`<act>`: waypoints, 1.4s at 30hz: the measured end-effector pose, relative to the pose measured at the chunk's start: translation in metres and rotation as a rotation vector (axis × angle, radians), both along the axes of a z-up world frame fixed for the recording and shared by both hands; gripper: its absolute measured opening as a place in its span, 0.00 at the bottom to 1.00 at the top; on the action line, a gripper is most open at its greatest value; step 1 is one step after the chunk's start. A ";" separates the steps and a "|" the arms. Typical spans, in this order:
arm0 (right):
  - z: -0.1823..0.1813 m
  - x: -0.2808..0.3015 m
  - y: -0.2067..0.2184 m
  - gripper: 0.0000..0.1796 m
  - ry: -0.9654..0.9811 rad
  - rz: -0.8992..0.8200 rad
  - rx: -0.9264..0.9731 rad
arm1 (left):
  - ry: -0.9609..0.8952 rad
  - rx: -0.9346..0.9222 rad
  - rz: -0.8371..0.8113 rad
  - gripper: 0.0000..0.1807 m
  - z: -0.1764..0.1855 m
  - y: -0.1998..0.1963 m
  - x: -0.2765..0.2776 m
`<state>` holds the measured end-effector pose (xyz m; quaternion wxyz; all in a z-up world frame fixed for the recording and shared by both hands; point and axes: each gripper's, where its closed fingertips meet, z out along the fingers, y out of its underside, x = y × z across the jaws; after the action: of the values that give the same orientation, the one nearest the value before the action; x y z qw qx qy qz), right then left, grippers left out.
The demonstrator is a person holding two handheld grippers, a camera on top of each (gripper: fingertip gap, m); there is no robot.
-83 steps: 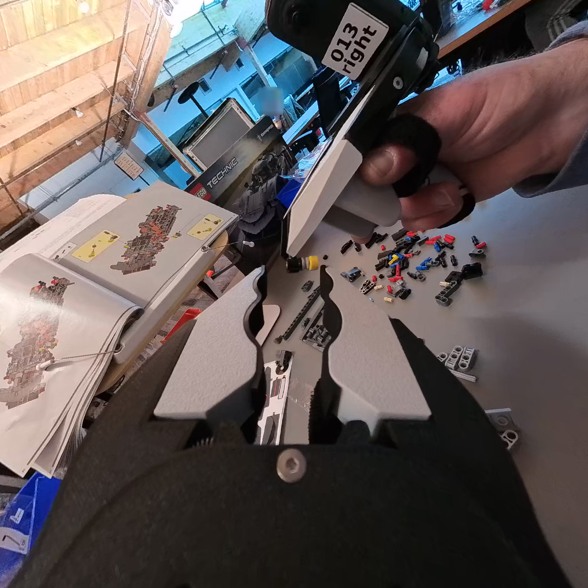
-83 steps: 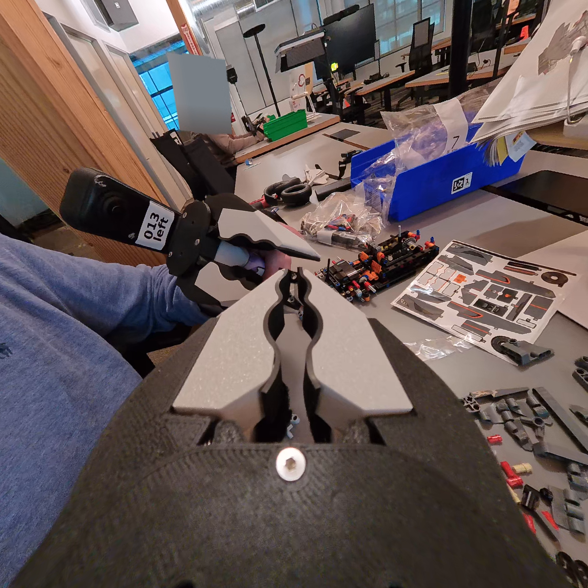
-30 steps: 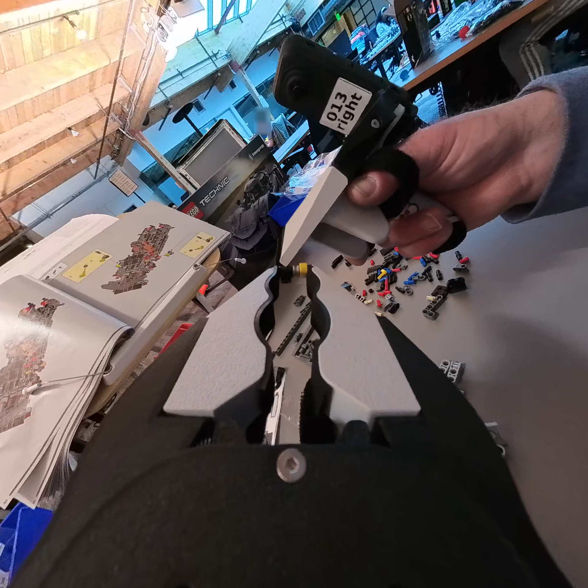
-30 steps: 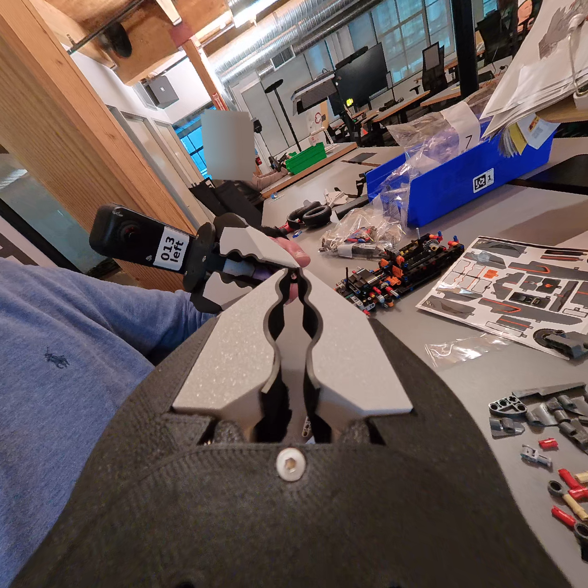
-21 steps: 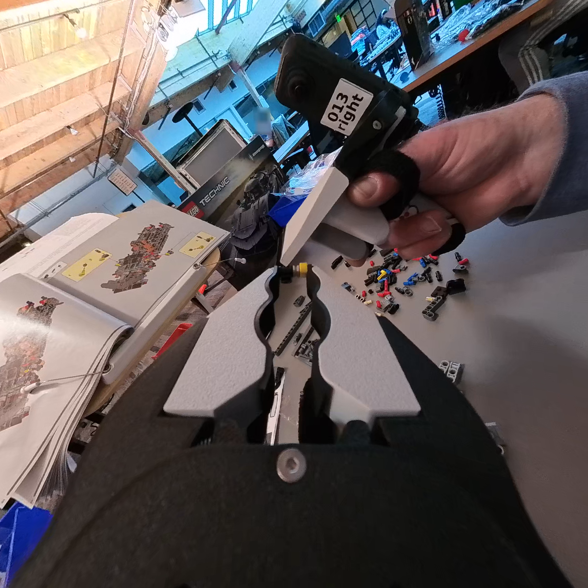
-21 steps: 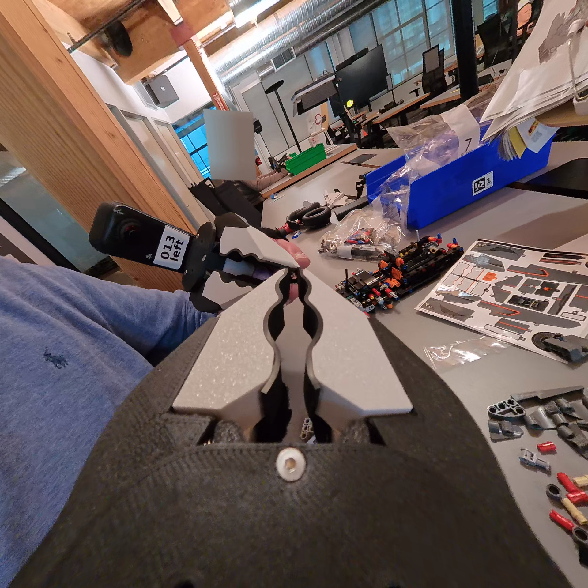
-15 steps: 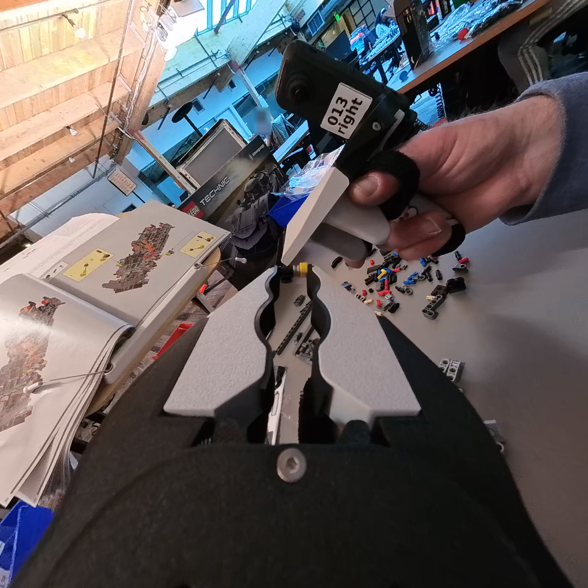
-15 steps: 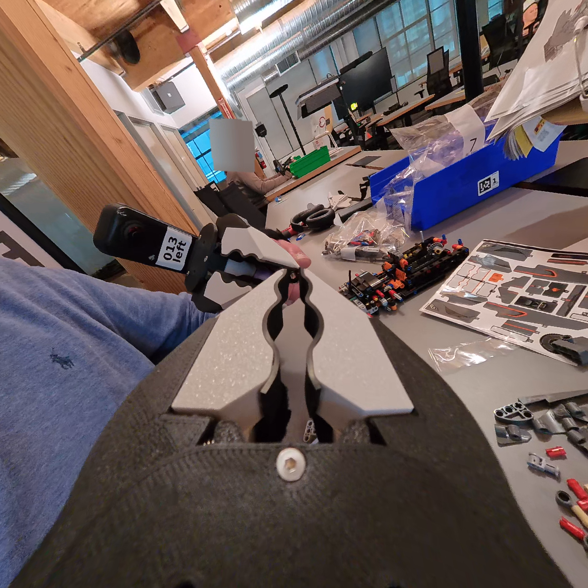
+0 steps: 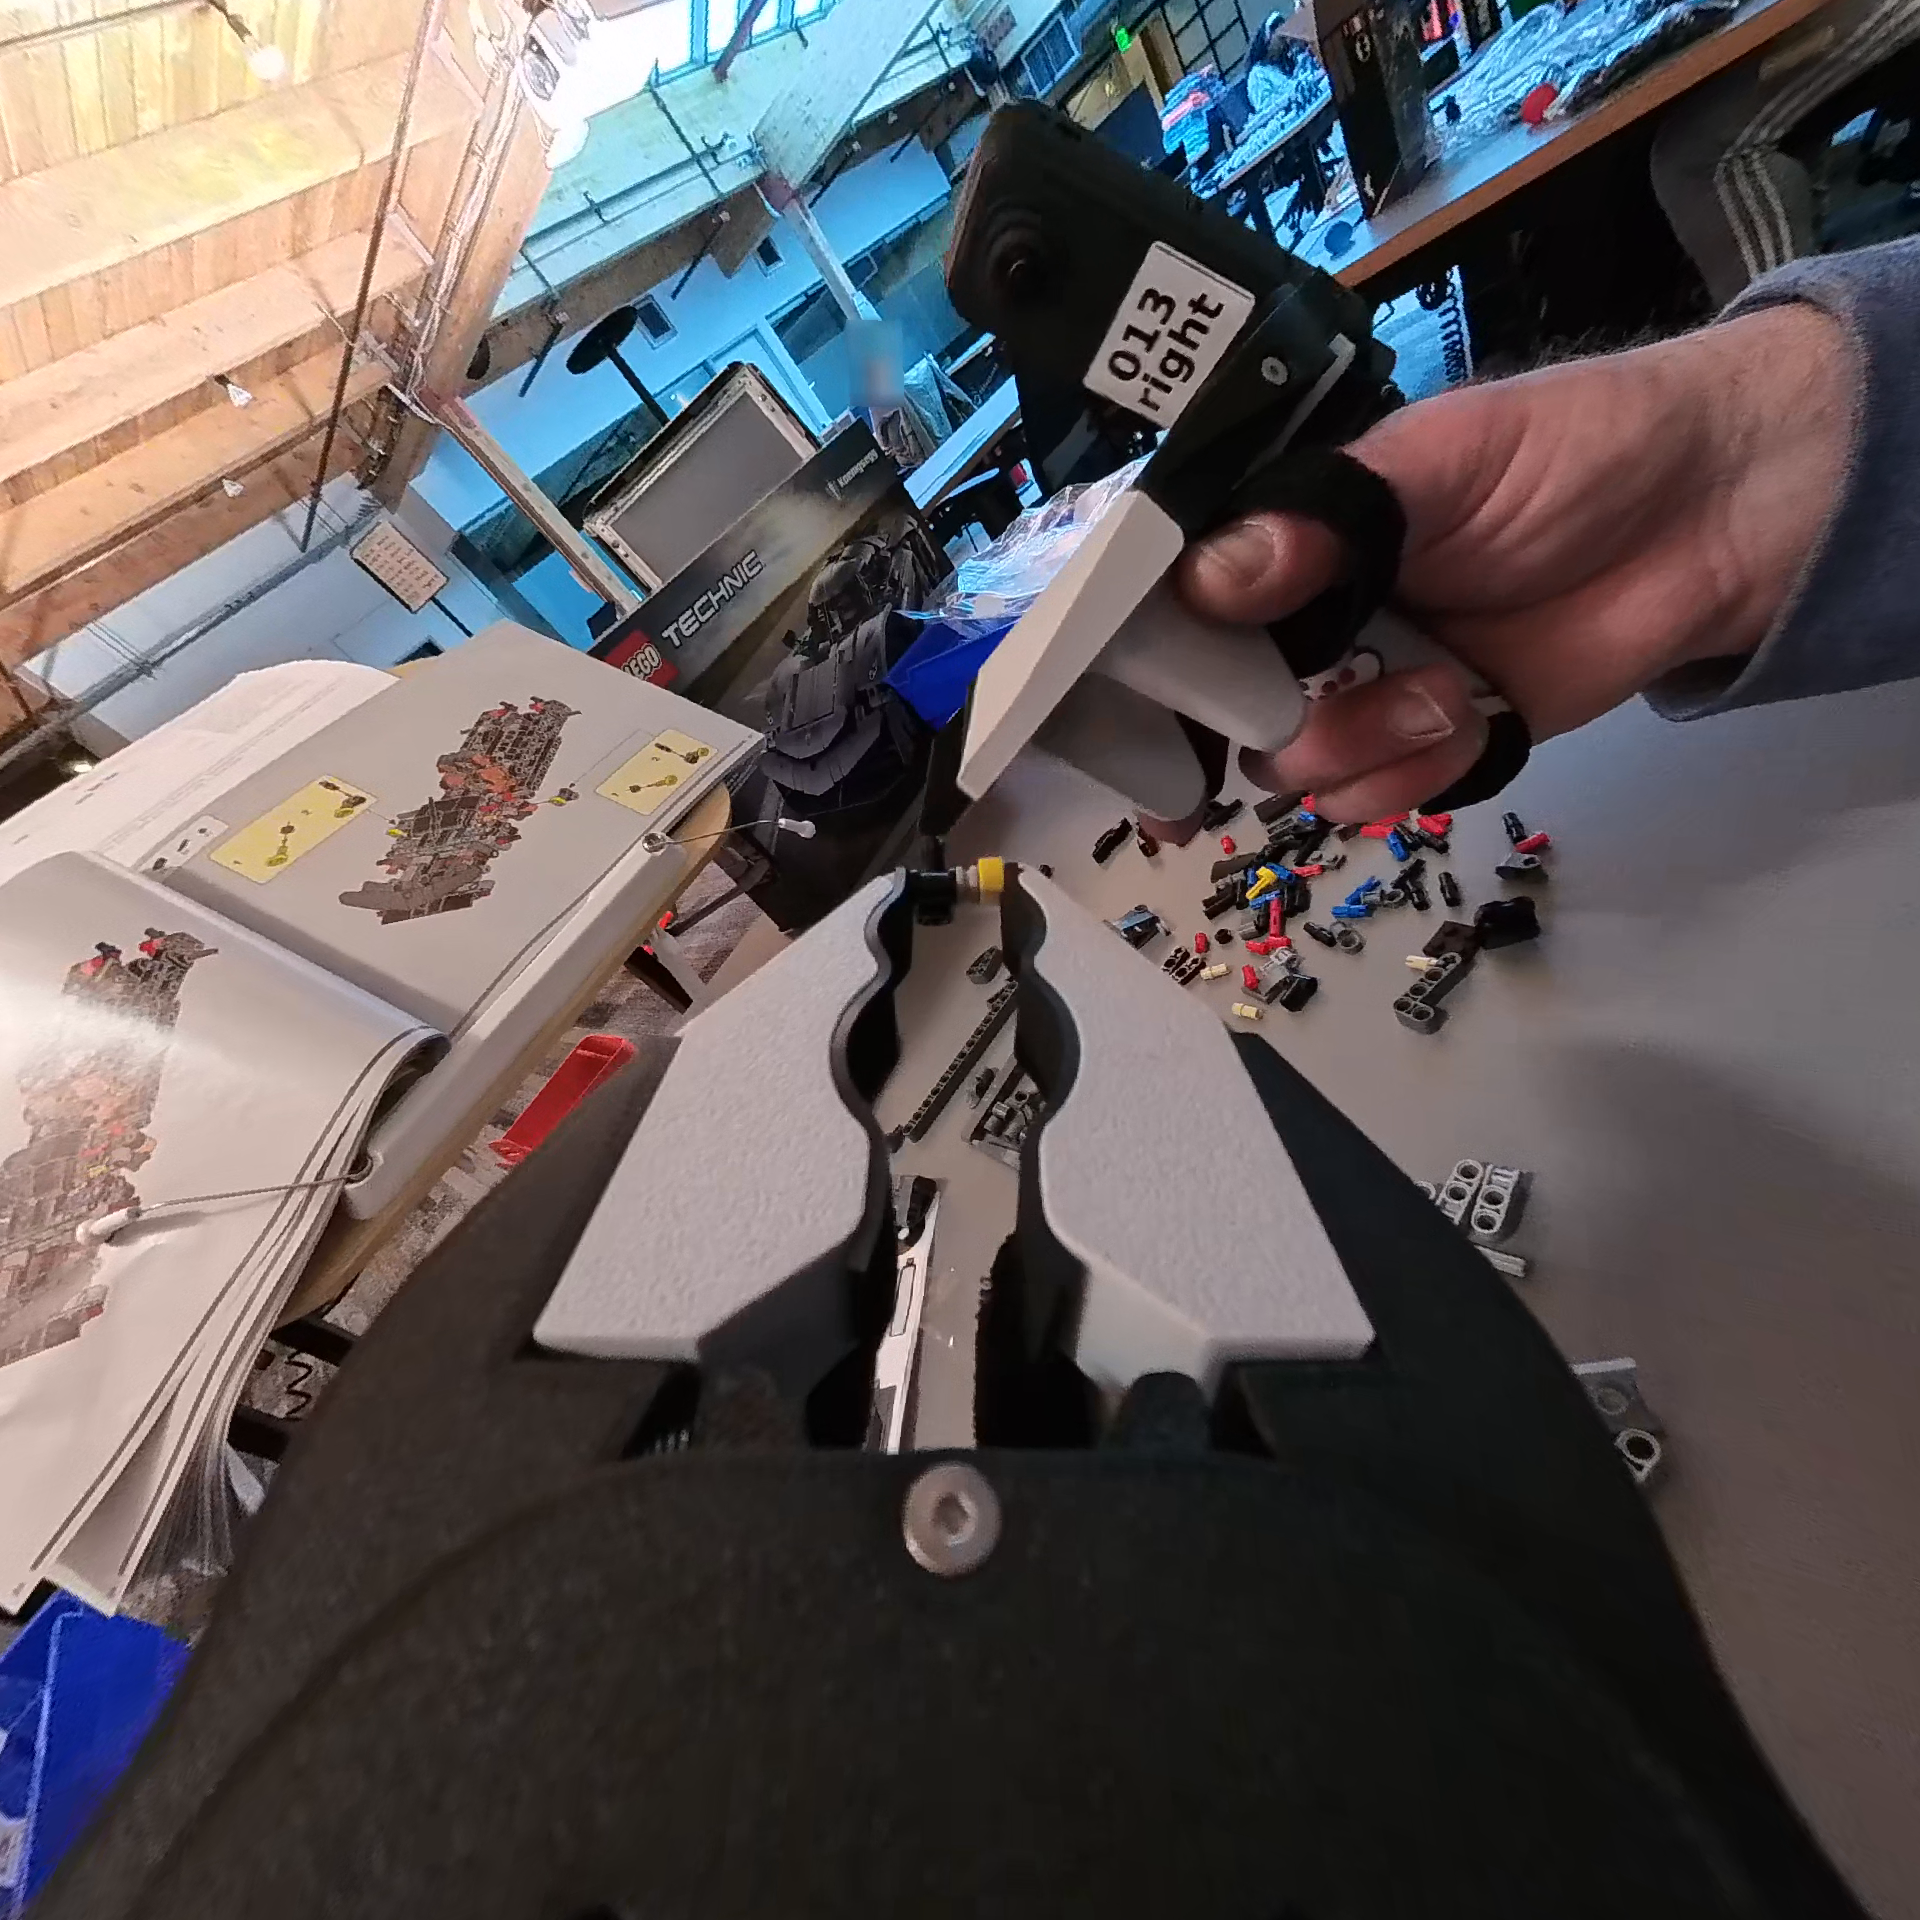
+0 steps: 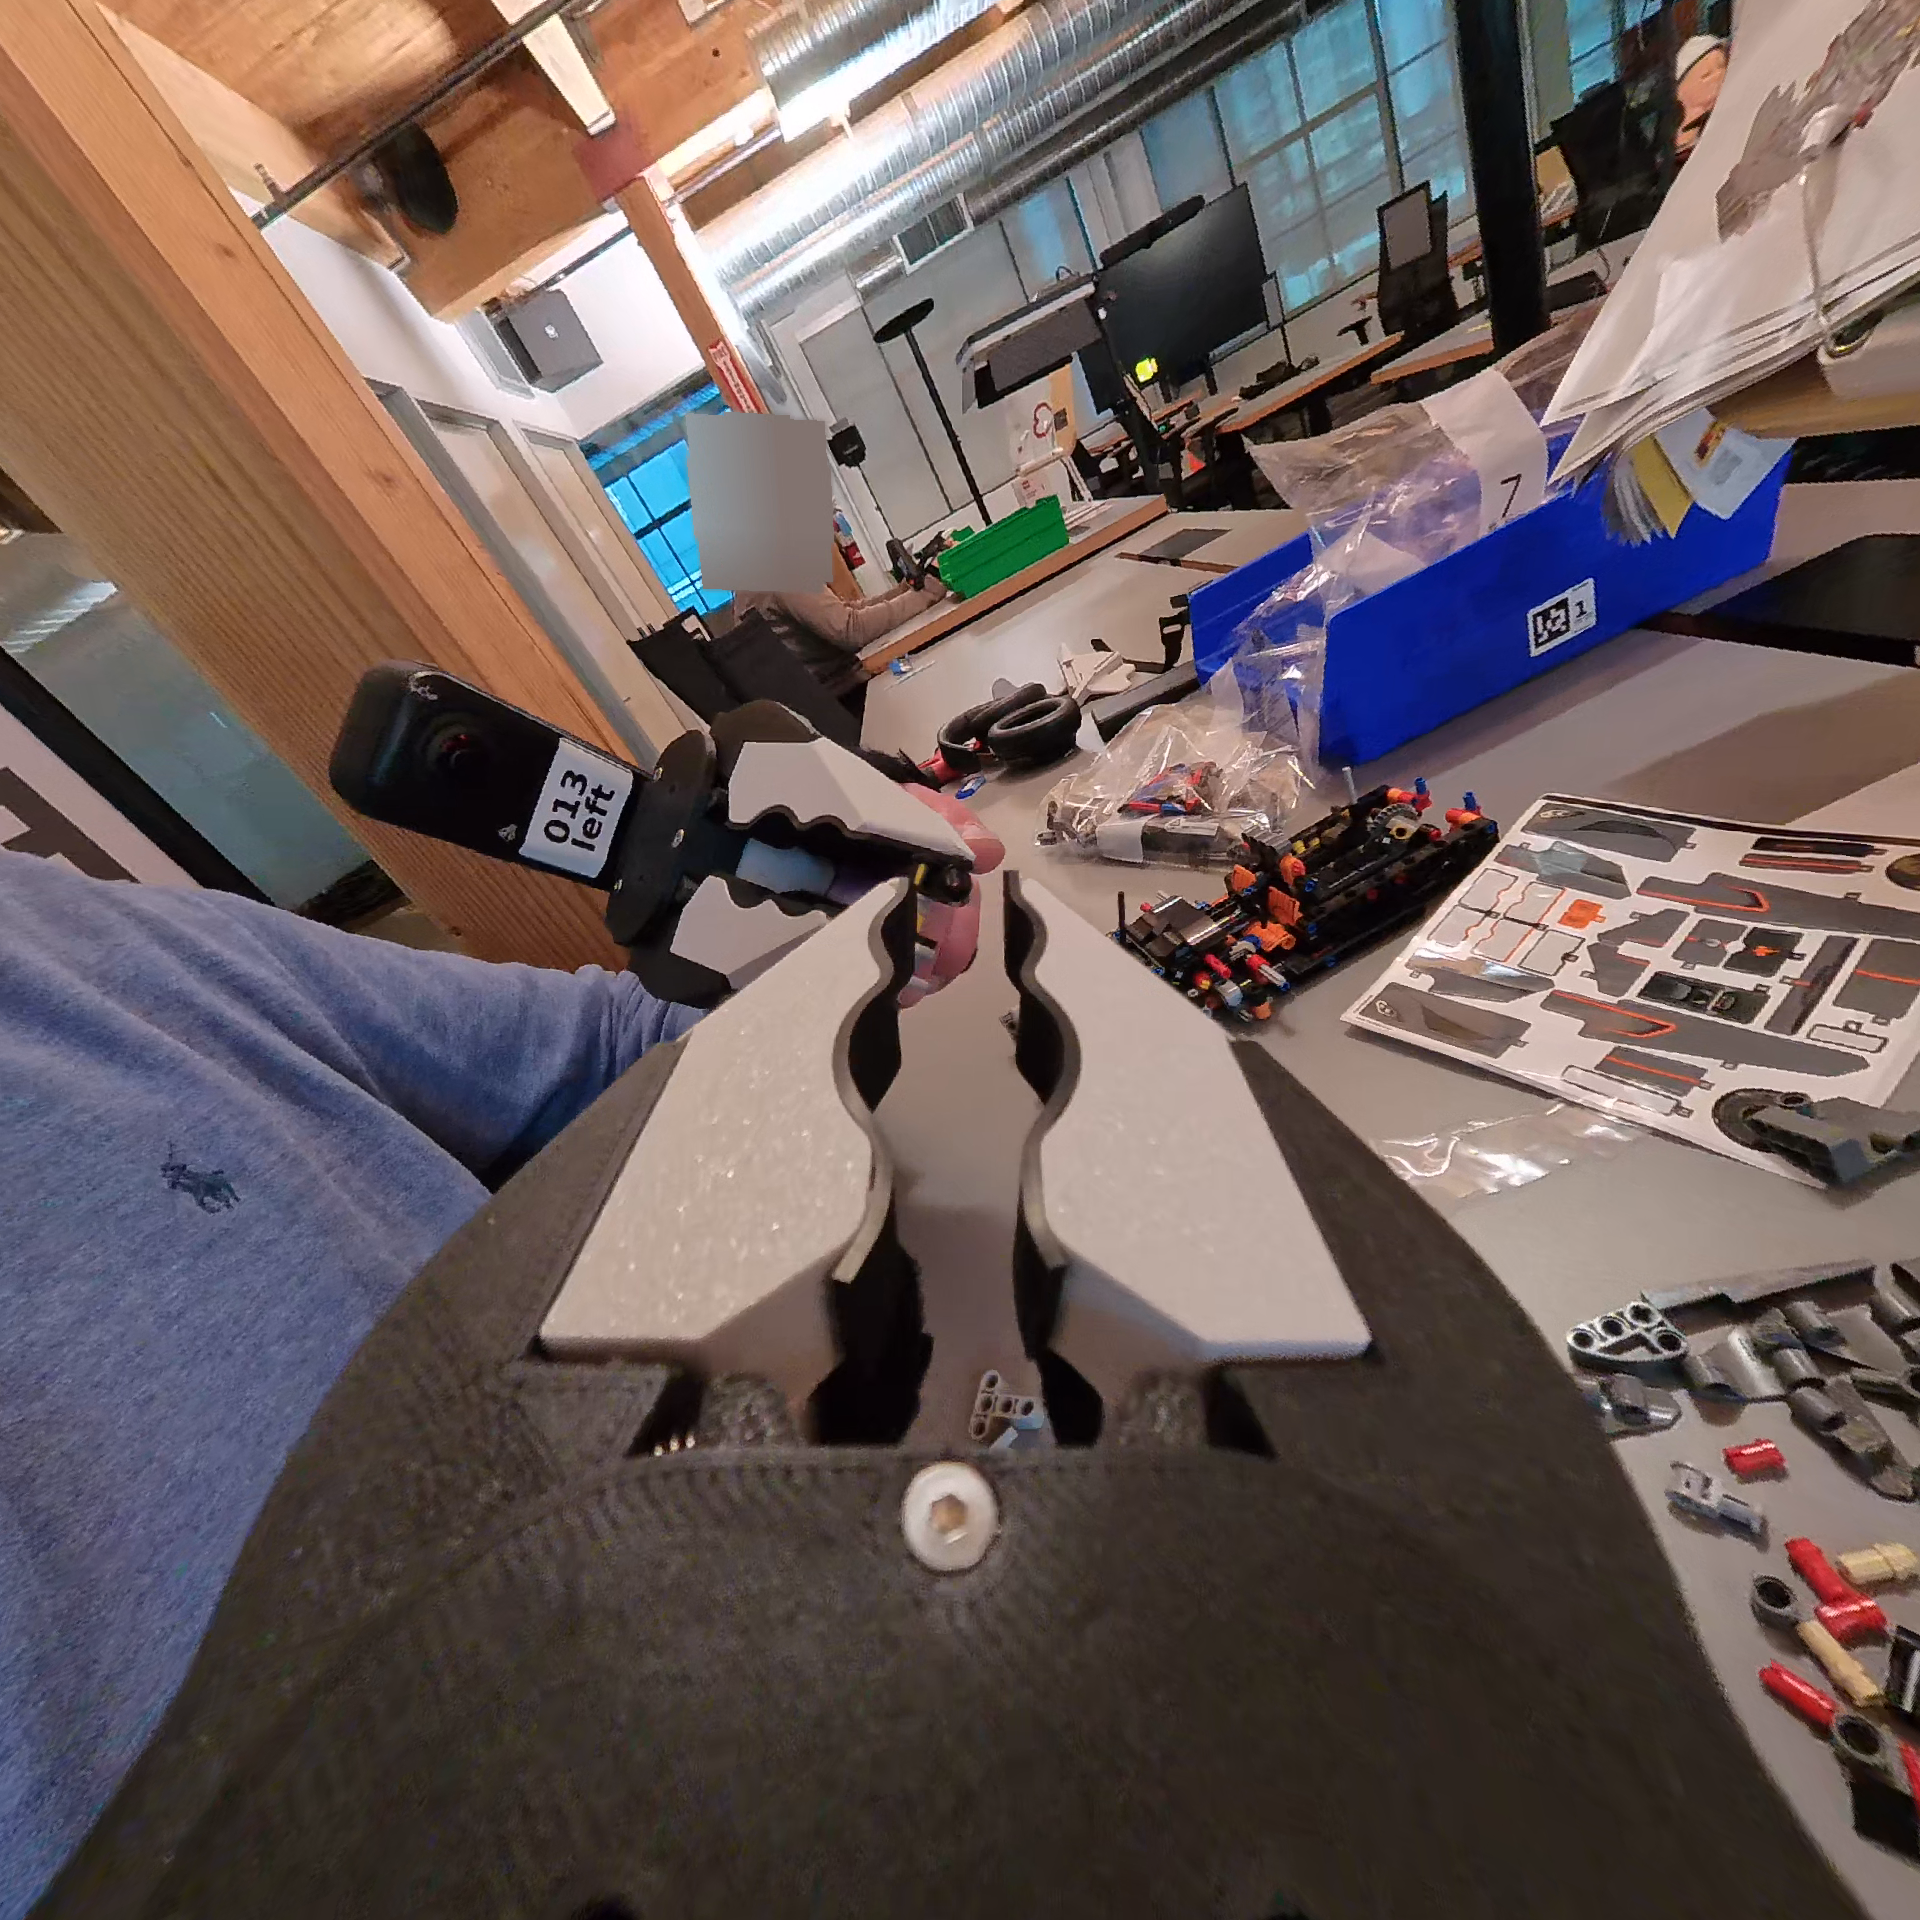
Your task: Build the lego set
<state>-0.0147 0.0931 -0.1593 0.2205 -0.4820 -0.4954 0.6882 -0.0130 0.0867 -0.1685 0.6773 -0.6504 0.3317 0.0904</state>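
Background stuff only: a pair of black headphones is sitting on the grey table, toward the far left end, with a blue bin lying just right of them. Farther back a green crate is resting on another desk, where a person is sitting. A dark monitor is standing behind that, a black floor lamp is poking up to its left, silver ducts are running overhead, and a big wooden pillar is filling the left side.
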 end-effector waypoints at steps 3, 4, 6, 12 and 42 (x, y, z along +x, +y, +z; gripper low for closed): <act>-0.001 0.000 0.002 0.07 0.000 -0.002 0.000 | -0.005 -0.003 0.002 0.08 0.000 0.001 -0.001; -0.002 0.000 0.003 0.07 -0.001 -0.004 0.002 | -0.007 -0.006 0.001 0.08 -0.001 0.001 -0.001; -0.003 0.000 0.004 0.07 -0.005 -0.005 0.005 | -0.008 -0.011 0.002 0.08 -0.002 0.002 -0.002; -0.005 -0.001 0.006 0.07 -0.004 -0.005 -0.003 | -0.020 -0.019 0.003 0.08 -0.003 0.003 -0.005; -0.011 0.001 0.029 0.07 0.016 -0.050 -0.028 | -0.155 0.006 0.144 0.08 0.035 -0.018 -0.089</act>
<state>-0.0141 0.1217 -0.1706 0.2349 -0.4918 -0.4715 0.6933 -0.1017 0.0686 -0.1333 0.6946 -0.6756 0.2306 0.0891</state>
